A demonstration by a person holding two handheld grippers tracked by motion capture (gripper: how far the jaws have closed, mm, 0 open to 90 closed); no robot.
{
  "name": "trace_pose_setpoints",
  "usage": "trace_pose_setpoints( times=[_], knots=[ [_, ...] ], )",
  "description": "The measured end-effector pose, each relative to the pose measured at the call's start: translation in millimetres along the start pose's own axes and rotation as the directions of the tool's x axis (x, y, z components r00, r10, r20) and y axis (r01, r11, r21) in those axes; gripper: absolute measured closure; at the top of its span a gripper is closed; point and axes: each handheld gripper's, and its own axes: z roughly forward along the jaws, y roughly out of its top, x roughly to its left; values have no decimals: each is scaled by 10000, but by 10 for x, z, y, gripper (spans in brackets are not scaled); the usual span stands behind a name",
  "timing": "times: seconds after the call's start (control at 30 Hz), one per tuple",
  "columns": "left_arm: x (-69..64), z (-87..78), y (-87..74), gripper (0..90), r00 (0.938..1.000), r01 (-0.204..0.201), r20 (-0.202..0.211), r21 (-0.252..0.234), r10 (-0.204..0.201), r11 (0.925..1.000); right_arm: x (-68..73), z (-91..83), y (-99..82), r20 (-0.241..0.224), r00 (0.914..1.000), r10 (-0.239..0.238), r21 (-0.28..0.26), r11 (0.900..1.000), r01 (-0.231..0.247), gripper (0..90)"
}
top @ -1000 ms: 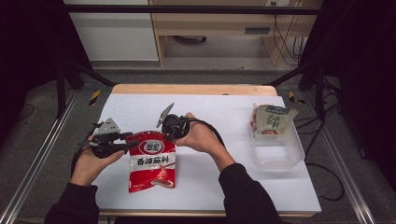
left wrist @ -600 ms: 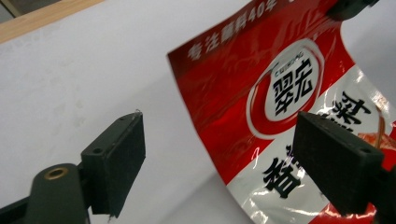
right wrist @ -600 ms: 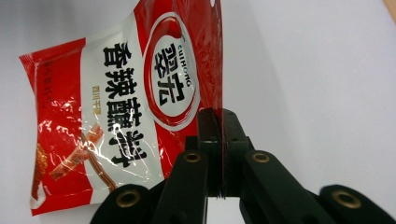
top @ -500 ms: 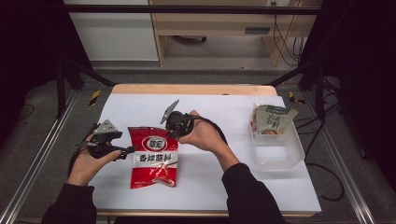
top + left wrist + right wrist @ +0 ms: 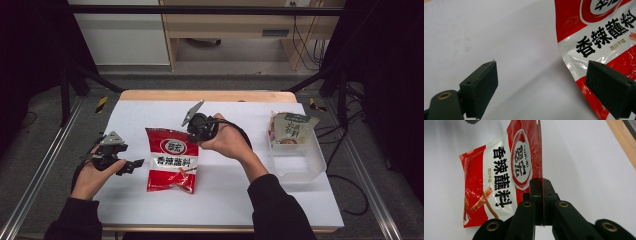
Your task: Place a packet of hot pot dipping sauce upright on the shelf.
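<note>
We have the white table [image 5: 300, 190] as the biggest item, wooden strip along its far edge. On its right side sits a clear plastic tub [image 5: 300, 160] with a green-and-white pouch [image 5: 290, 129] leaning in its far end.

Middle of the table: the red seasoning pouch [image 5: 171, 160], white band with black characters, round logo near the top. Near end rests on the table; the far right corner is lifted a little off the surface.

Right gripper [image 5: 196, 129] sits at that far right corner, hand coming in from the near right. In the right gripper view the right gripper [image 5: 541, 202] has its jaws pressed together with the red pouch edge [image 5: 499, 182] pinched between them. So: clamped on the pouch.

Left gripper [image 5: 131, 165] is just left of the pouch, near side, not touching it. Its jaws have just been opening. In the left gripper view the left gripper [image 5: 541, 82] stands wide apart, bare table between the pads, and the pouch [image 5: 599, 37] lies past the right pad, under it at the edge.
</note>
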Motion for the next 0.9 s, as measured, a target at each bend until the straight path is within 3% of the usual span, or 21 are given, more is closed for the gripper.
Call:
trace_pose_setpoints(
  times=[0.33,0.53,0.9],
  knots=[
    [-37,17,6,106,9998,-173,19,38,173,9998,-12,-176,-59,62,9998,195,-270,9994,-194,900],
    [-71,54,-3,99,9995,-303,93,-6,303,9995,-10,-349,-79,-19,9988,499,-696,9963,-499,900],
    [-72,99,-47,94,9997,-237,12,-206,238,9995,-6,-654,-90,94,9990,439,-1190,9920,-425,900]
  ],
)
